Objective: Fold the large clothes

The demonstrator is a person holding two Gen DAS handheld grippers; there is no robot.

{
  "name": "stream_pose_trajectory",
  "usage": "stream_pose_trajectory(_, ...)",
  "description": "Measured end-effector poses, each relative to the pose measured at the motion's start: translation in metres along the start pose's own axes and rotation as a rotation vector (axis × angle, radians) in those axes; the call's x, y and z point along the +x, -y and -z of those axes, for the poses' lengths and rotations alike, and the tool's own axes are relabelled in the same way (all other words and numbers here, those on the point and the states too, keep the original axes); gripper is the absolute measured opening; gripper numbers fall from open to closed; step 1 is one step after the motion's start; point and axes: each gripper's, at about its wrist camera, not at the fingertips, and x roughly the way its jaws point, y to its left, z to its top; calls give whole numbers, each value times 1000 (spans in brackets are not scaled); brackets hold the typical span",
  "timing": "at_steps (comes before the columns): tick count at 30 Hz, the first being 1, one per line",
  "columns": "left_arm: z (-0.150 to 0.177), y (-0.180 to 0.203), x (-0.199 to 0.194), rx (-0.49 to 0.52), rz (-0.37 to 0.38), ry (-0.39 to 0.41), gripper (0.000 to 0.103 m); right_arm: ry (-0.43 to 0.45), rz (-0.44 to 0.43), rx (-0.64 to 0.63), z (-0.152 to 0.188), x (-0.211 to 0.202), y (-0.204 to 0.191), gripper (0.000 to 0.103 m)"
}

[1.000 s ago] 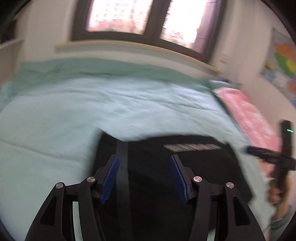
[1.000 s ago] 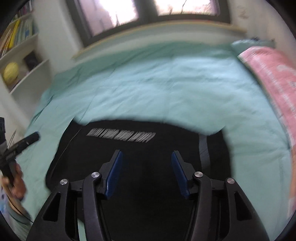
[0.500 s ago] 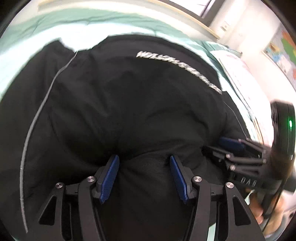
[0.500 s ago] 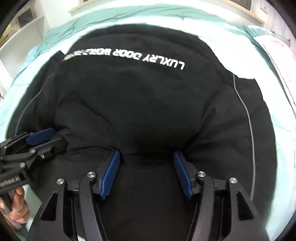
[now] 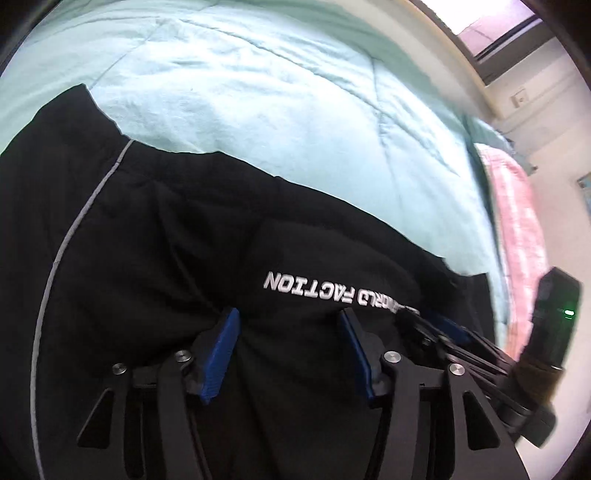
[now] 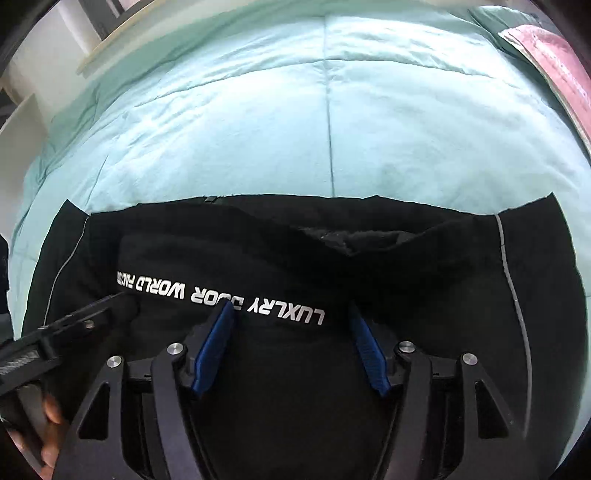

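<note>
Open mint bedspread (image 6: 332, 122) beyond black garment (image 6: 295, 258), pink pillow (image 5: 517, 229) along right edge, shelf unit (image 6: 18, 122) at left

A pale mint quilted duvet (image 6: 332, 122) covers the bed ahead of both grippers, stitched seams crossing it; a pink patterned pillow (image 5: 517, 229) lies to the right; beyond it a cream window sill (image 5: 458, 48) runs under a bright window (image 5: 491, 14); white shelving (image 6: 18, 122) stands far left.
</note>
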Motion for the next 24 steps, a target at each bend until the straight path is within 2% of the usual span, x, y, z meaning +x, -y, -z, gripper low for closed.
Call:
stream_pose_trajectory(3, 11, 16, -10, 76, -67, 40, 57, 22, 21, -22, 2, -4, -8, 66)
stream_pose_trajectory(5, 21, 18, -25, 122, -61, 55, 57, 41, -15, -13, 10, -28, -5, 66)
stream_pose_trajectory(7, 29, 19, -58, 174, -16, 81, 57, 70, -52, -17, 20, -54, -6, 66)
stream_pose_trajectory(8, 41, 19, -81, 210, 11, 112, 57, 104, -80, -44, 34, -79, -10, 66)
stream_pose_trajectory(10, 66, 18, -115, 255, 26, 167, 59, 158, -91, -97, 59, -114, -15, 75)
stream_pose_trajectory(11, 83, 16, -131, 275, 24, 187, 61, 165, -81, -126, 68, -127, -20, 80)
stream_pose_trajectory(13, 111, 5, -147, 273, -18, 185, 62, 150, -73, -175, 95, -138, -33, 80)
stream_pose_trajectory(16, 140, -8, -142, 260, -41, 152, 62, 80, -76, -201, 129, -128, -47, 80)
stream_pose_trajectory(18, 153, -22, -123, 246, -79, 98, 62, 21, -30, -206, 140, -103, -51, 80)
stream_pose_trajectory(21, 149, -36, -80, 189, -59, 47, 62, -9, -4, -221, 151, -79, -51, 84)
stream_pose_trajectory(24, 140, -51, -72, 136, -7, 45, 62, 14, -11, -192, 151, -71, -47, 86)
